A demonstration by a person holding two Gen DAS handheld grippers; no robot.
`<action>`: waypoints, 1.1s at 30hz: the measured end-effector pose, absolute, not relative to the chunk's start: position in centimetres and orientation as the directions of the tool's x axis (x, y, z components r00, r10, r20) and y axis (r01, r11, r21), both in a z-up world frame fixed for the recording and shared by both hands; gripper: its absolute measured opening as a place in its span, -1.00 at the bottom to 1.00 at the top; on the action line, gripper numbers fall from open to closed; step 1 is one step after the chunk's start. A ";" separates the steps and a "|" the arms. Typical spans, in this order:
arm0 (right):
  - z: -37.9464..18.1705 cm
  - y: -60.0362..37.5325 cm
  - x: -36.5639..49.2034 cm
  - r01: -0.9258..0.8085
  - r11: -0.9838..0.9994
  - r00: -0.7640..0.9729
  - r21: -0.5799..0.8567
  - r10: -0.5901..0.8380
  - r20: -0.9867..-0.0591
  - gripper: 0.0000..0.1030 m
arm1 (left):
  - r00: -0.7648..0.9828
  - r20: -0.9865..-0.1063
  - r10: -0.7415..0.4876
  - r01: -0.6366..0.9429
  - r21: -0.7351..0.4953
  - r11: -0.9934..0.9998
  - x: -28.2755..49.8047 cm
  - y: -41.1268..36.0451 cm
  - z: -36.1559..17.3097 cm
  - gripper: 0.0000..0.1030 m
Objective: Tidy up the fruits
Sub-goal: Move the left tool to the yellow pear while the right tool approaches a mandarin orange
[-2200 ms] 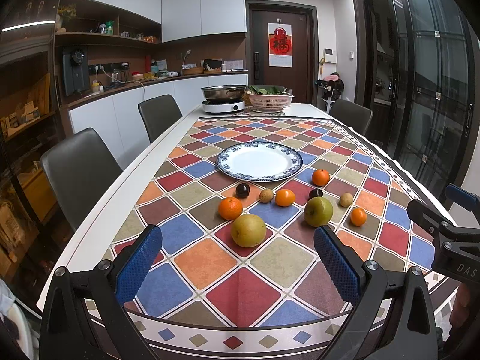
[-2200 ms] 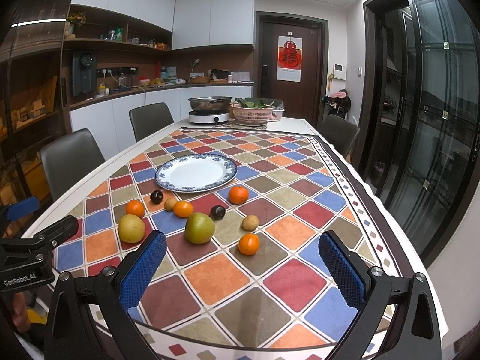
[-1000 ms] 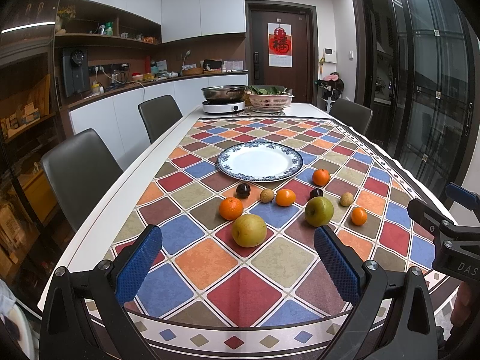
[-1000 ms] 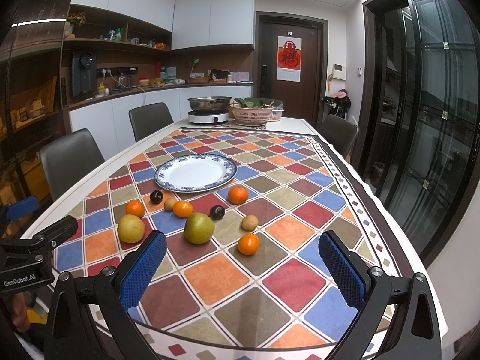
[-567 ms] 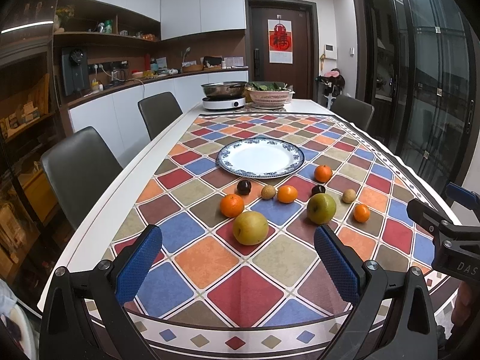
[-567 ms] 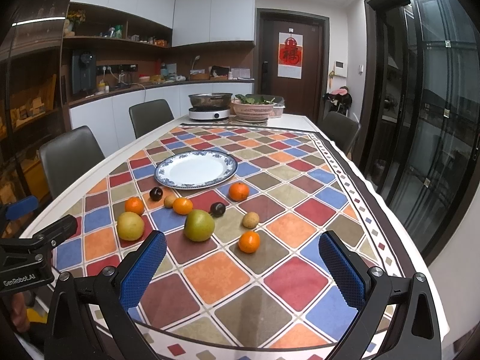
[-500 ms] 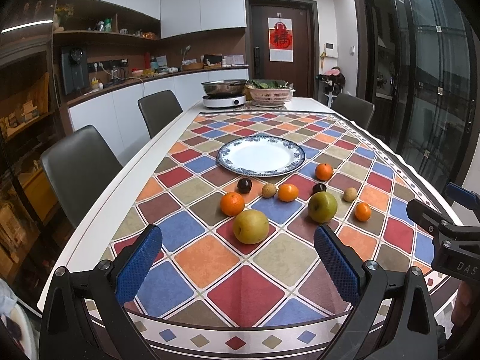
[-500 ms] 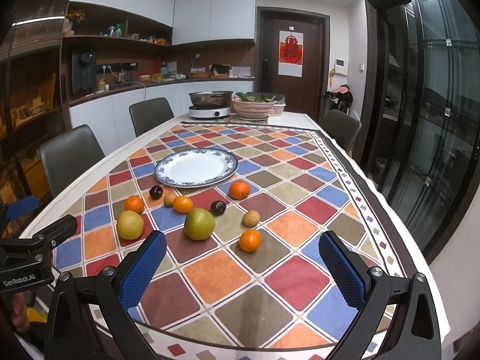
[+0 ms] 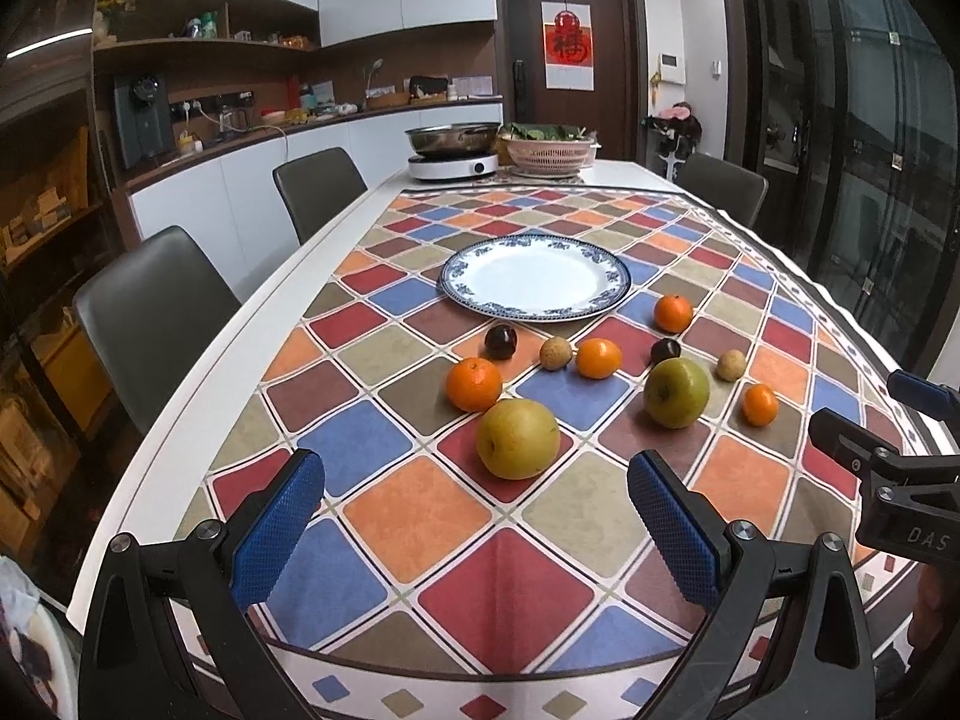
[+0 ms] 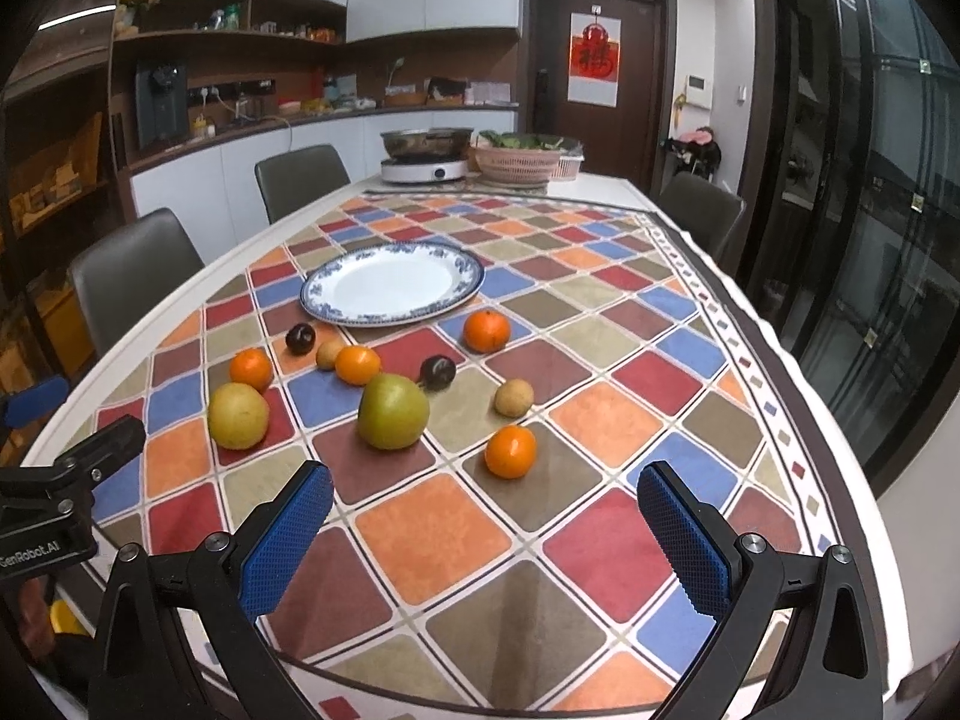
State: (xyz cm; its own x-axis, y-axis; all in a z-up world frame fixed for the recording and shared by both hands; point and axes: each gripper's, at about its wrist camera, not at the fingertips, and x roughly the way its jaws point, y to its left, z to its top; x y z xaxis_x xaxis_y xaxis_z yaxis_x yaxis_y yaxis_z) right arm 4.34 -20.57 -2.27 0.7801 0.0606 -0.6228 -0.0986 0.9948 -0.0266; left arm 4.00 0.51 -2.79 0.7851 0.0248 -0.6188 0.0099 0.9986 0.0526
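Note:
An empty blue-rimmed white plate sits mid-table. In front of it lie loose fruits: a yellow pear, a green apple, several oranges, two dark plums and two small brown fruits. My left gripper is open and empty, near the pear. My right gripper is open and empty, just short of the nearest orange.
The table wears a colourful diamond-patterned cloth. A pan on a hotplate and a basket of greens stand at the far end. Grey chairs line the left side; one stands at the far right.
Both grippers have moved a little forward and lower toward the fruits, which now look larger. Nothing on the table has moved.

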 end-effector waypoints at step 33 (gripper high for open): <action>-8.6 -21.8 14.5 -0.045 0.999 0.593 0.016 0.040 -0.804 0.71 | 0.614 -0.788 -0.055 0.130 0.032 0.991 13.8 -0.5 -8.1 0.57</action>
